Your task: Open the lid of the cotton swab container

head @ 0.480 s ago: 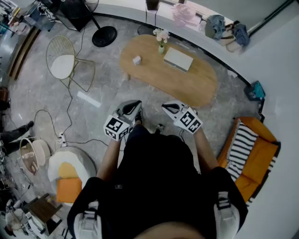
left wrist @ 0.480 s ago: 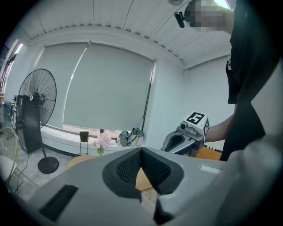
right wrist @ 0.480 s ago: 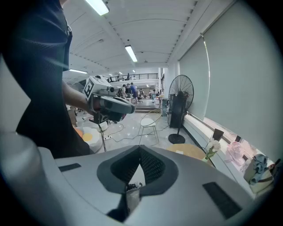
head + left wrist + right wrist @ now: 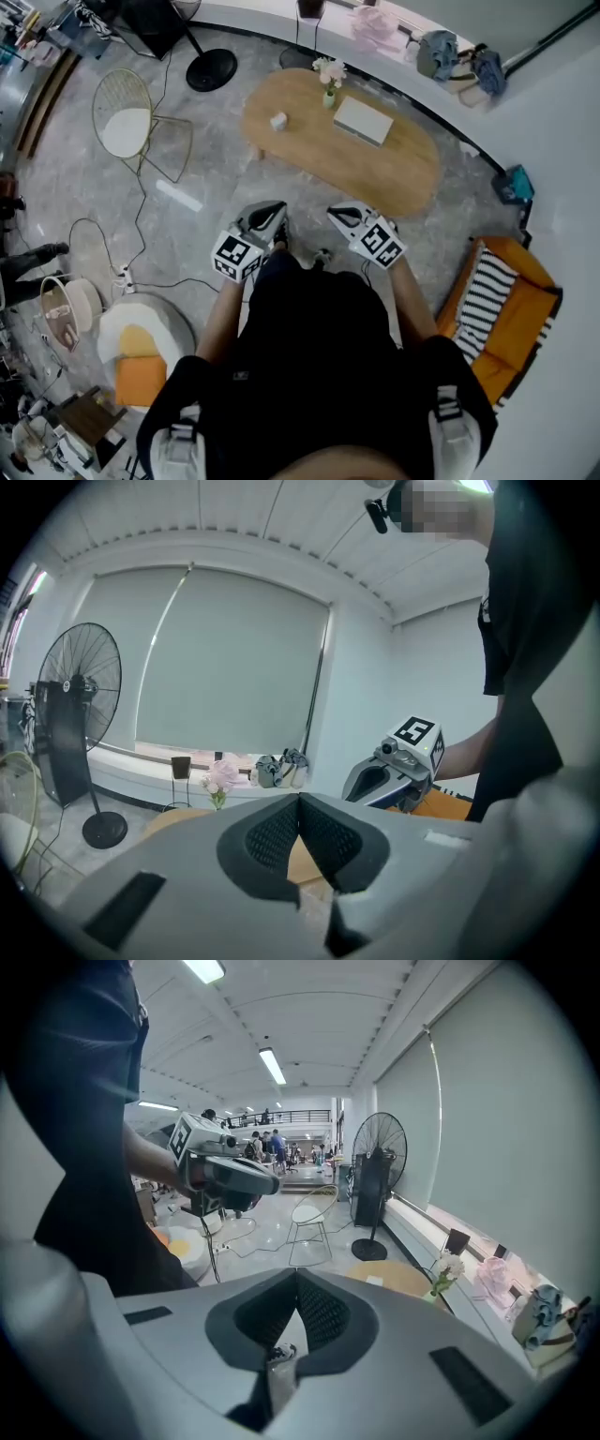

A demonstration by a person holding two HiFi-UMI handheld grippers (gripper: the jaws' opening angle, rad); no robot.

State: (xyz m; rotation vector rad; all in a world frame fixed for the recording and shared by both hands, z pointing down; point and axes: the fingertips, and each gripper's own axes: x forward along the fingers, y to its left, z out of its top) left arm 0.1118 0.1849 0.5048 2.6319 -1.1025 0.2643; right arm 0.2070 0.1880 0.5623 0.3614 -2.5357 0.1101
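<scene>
Cotton swab container, apparently the small white box (image 4: 278, 121), sits near one end of the oval light-wood table (image 4: 394, 173), well apart from both grippers. The left gripper (image 4: 273, 210) and right gripper (image 4: 338, 214) hang at the person's waist, pointing tableward, jaws pressed together on nothing — likely because the approach has not begun.

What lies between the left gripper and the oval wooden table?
Only bare grey floor separates the left gripper from the table, as the head view shows.
</scene>
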